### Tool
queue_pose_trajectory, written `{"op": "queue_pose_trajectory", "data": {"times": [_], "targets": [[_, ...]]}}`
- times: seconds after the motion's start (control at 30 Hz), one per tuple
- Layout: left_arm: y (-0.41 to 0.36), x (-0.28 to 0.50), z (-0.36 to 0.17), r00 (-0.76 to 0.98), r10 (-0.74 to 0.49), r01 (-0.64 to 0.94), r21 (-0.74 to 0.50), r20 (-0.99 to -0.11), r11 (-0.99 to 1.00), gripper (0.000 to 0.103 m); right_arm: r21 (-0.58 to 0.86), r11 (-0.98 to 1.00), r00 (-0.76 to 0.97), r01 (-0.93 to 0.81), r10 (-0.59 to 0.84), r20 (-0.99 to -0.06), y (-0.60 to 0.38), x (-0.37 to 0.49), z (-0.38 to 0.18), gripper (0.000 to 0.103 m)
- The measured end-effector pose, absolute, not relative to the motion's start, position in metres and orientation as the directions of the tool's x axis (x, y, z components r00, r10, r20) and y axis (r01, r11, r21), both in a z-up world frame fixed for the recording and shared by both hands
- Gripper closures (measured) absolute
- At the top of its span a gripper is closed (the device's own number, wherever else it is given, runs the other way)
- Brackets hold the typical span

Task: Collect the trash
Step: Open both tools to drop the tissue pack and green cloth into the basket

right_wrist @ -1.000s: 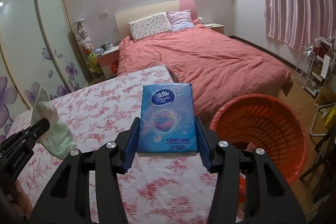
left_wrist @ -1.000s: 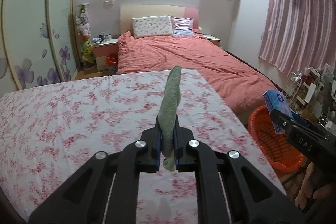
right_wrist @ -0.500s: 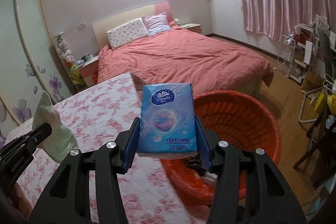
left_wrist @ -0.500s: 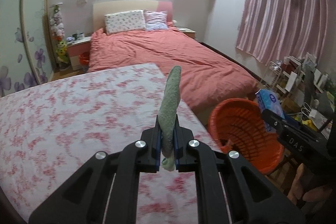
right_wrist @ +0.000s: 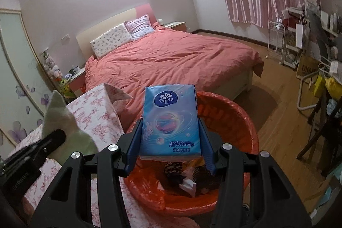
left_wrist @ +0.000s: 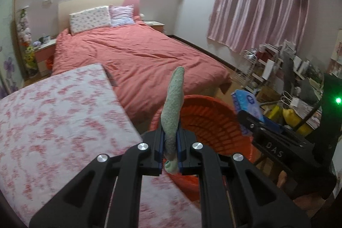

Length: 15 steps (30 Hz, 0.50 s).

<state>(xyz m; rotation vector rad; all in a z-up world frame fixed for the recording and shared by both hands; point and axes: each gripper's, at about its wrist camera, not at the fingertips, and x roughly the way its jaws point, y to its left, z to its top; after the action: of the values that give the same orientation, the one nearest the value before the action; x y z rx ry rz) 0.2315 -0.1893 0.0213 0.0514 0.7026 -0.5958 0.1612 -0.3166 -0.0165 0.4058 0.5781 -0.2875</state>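
My left gripper (left_wrist: 170, 150) is shut on a pale green cloth (left_wrist: 172, 108) that stands up between its jaws, at the table's right edge beside the orange trash basket (left_wrist: 213, 119). My right gripper (right_wrist: 171, 142) is shut on a blue Vinda tissue pack (right_wrist: 170, 119) and holds it above the orange basket (right_wrist: 239, 121), which holds several pieces of trash (right_wrist: 188, 183). The right gripper and pack also show in the left wrist view (left_wrist: 248, 104). The left gripper and cloth show in the right wrist view (right_wrist: 62, 127).
A table with a pink floral cloth (left_wrist: 53, 116) lies to the left of the basket. A bed with a salmon cover (left_wrist: 136, 57) is beyond. Cluttered shelves and a chair (right_wrist: 316, 69) stand on the right, on the wooden floor (right_wrist: 275, 99).
Both grippers have moved to the right, off the table towards the basket. The tissue pack is now over the basket's opening, and the cloth is at the basket's near rim.
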Motion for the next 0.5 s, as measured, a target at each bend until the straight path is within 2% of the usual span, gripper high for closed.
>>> {"op": "queue_pose_trajectory", "data": {"times": [0.17,0.2,0.23,0.3,0.33,0.5], "targets": [[-0.218,0.241,0.009,0.576,-0.515,0.555,-0.159,-0.634,0.817,0.091,0.332,0.867,0.810,0.371,-0.127,-0.573,-0.337,0.165,-0.023,0.050],[-0.221,0.244,0.005,0.576,-0.509,0.550,-0.157,-0.640,0.820,0.083,0.340,0.864,0.811,0.371,-0.123,-0.572,-0.341,0.167,-0.026,0.049],[-0.225,0.245,0.002,0.574,-0.502,0.545,-0.155,-0.647,0.824,0.070,0.344,0.861,0.810,0.375,-0.123,-0.574,-0.344,0.167,-0.028,0.047],[-0.224,0.249,-0.004,0.592,-0.477,0.527,-0.137,-0.650,0.839,0.059,0.351,0.859,0.807,0.373,-0.114,-0.580,-0.347,0.169,-0.033,0.038],[-0.223,0.250,-0.005,0.594,-0.473,0.524,-0.133,-0.651,0.841,0.056,0.351,0.859,0.808,0.372,-0.113,-0.579,-0.348,0.169,-0.033,0.035],[-0.205,0.253,-0.011,0.613,-0.431,0.489,-0.111,-0.662,0.865,0.047,0.315,0.869,0.801,0.383,-0.142,-0.581,-0.340,0.161,-0.032,0.032]]}}
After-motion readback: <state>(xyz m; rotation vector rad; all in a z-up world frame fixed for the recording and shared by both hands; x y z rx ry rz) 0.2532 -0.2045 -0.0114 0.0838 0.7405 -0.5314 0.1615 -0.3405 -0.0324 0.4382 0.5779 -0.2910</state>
